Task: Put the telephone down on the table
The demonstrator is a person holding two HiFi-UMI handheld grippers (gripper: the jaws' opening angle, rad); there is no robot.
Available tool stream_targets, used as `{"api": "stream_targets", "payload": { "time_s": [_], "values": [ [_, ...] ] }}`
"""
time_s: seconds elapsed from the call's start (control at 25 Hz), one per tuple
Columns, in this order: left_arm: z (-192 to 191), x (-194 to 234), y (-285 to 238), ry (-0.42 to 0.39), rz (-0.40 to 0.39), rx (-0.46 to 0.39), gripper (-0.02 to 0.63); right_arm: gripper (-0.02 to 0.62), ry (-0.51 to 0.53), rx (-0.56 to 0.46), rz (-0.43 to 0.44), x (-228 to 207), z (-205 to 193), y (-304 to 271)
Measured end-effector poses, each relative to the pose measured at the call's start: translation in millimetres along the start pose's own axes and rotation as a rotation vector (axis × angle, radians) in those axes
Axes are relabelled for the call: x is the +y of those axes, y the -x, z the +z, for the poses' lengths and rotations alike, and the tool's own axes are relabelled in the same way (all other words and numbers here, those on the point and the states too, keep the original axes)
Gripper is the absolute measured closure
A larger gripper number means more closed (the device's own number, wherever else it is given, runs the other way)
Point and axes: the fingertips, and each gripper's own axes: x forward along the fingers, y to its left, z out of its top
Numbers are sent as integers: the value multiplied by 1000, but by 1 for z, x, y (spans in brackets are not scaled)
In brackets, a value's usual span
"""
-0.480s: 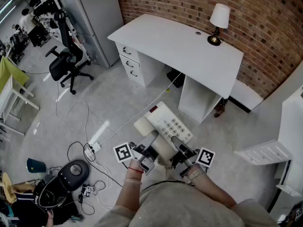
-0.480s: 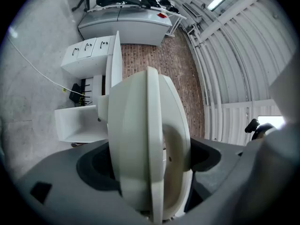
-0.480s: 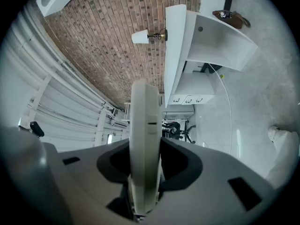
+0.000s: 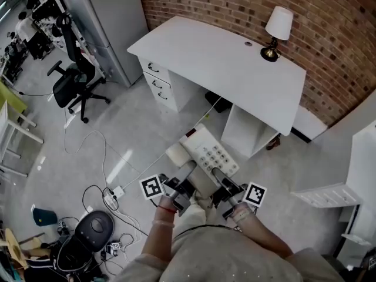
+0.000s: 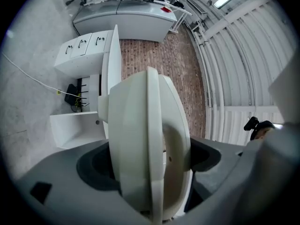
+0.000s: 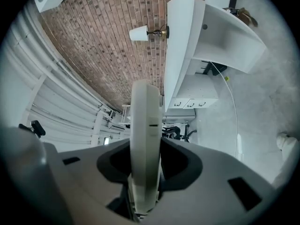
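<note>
- Since half a second ago, you have carried the cream-white plastic push-button telephone (image 4: 207, 150) slightly nearer to the white rectangular desk (image 4: 223, 63); it hangs above the grey floor (image 4: 135, 128).
- Your left gripper (image 4: 187, 175) clamps its thick left side.
- Your right gripper (image 4: 218, 178) clamps its thin right edge.

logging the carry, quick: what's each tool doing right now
left tool: closed on the telephone
right tool: closed on the same telephone, gripping a thin edge
</note>
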Motion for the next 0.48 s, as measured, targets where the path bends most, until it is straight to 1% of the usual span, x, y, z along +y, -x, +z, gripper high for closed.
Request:
{"api": "stream_targets", "payload": {
  "time_s": [0.24,0.48],
  "values": [
    [38,14,-15,14,11,24,173,443,-14,-17,-17,-10,15,-37],
    [80,22,-20,26,17,34,173,443,-19,-28,-19,-15,22,-78]
  ]
}}
